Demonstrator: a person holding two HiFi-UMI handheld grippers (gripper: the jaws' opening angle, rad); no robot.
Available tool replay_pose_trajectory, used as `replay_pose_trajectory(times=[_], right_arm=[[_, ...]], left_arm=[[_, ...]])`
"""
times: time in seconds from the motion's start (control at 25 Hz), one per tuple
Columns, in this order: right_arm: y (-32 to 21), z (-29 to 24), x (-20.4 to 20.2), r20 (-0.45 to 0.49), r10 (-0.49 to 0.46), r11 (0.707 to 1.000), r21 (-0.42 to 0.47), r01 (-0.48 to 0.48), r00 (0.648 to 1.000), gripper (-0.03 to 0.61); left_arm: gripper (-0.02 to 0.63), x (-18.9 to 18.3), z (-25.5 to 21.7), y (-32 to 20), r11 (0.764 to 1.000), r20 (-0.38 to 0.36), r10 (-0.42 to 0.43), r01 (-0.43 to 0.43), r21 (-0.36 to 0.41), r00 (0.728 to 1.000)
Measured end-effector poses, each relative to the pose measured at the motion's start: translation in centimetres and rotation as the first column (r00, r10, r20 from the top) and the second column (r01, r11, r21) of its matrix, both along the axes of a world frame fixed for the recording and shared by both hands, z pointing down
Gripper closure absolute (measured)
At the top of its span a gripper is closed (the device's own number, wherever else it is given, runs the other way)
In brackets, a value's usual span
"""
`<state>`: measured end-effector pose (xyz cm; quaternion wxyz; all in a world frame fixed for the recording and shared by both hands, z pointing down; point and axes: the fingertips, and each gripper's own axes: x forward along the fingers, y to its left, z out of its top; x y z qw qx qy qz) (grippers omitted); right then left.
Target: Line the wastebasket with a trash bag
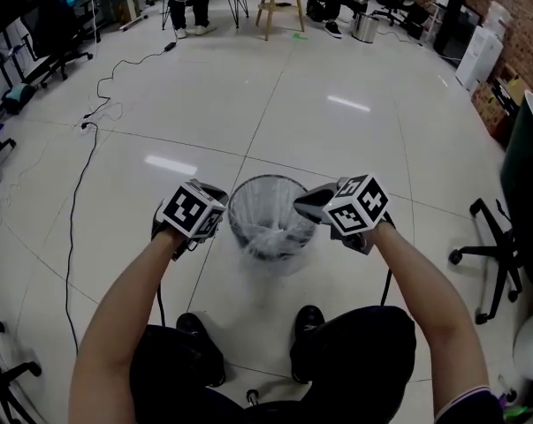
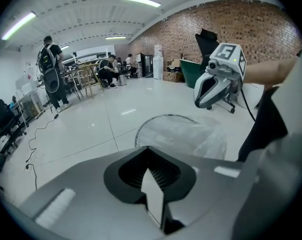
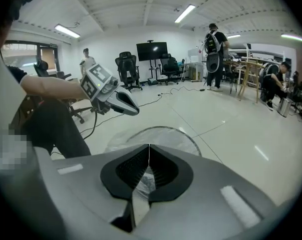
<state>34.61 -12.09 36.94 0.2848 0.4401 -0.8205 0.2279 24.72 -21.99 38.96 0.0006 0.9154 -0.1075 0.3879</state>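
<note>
The wastebasket stands on the floor just ahead of the person's shoes, with the trash bag inside it. I have the left gripper over its left rim and the right gripper over its right rim. A cable lies well left, a chair well right.

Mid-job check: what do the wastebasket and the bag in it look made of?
Wastebasket: likely metal wire mesh, dark matte; its wall is a fine see-through grid under a thin rim.
Trash bag: thin clear plastic film, slightly glossy; it crinkles, catches pale highlights and lets the mesh show through.
</note>
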Motion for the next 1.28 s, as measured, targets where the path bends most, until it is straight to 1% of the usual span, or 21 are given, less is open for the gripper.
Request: replay_pose_trajectory(times=[0.04,0.2,0.4,0.48,0.52,0.6,0.64,0.84,1.28], right_arm=[[0.4,-0.2,-1.0,0.008,-0.019,1.0,-0.005,0.019,1.0,0.569],[1.9,-0.6,-4.1,0.04,-0.08,0.996,-0.022,0.081,0.996,0.517],[3.1,0.0,-6.3,0.03,-0.124,0.991,-0.048,0.125,0.992,0.471],[3.1,0.7,-6.7,-0.005,-0.136,0.989,-0.063,0.136,0.991,0.473],[3.0,1.1,-6.8,-0.028,-0.139,0.988,-0.069,0.137,0.99,0.484],[2.9,1.7,-6.6,-0.065,-0.132,0.989,-0.075,0.127,0.989,0.547],[2.8,1.9,-6.4,-0.073,-0.125,0.99,-0.076,0.12,0.989,0.563],[1.7,2.5,-5.7,-0.08,-0.107,0.991,-0.088,0.1,0.991,0.571],[-1.7,6.4,-3.9,-0.119,-0.069,0.986,-0.16,0.049,0.991,0.572]], left_arm=[[0.603,-0.2,-0.1,0.4,1.0,-0.002,0.0,0.0,0.001,1.0],[0.603,-0.9,-0.1,1.9,1.0,-0.01,-0.001,0.001,0.001,1.0],[0.602,-1.5,0.2,3.2,1.0,-0.013,0.015,-0.015,0.003,1.0],[0.603,-1.8,0.2,3.6,1.0,-0.014,0.027,-0.027,0.007,1.0],[0.602,-1.9,0.2,3.8,0.999,-0.016,0.034,-0.034,0.007,0.999],[0.603,-2.2,0.2,4.3,0.999,-0.019,0.042,-0.042,0.003,0.999],[0.603,-2.4,0.3,4.5,0.999,-0.017,0.044,-0.044,0.001,0.999],[0.602,-3.1,0.9,3.9,1.0,-0.004,0.022,-0.022,-0.007,1.0],[0.602,-2.0,2.4,1.9,0.999,0.006,0.023,-0.023,-0.024,1.0]])
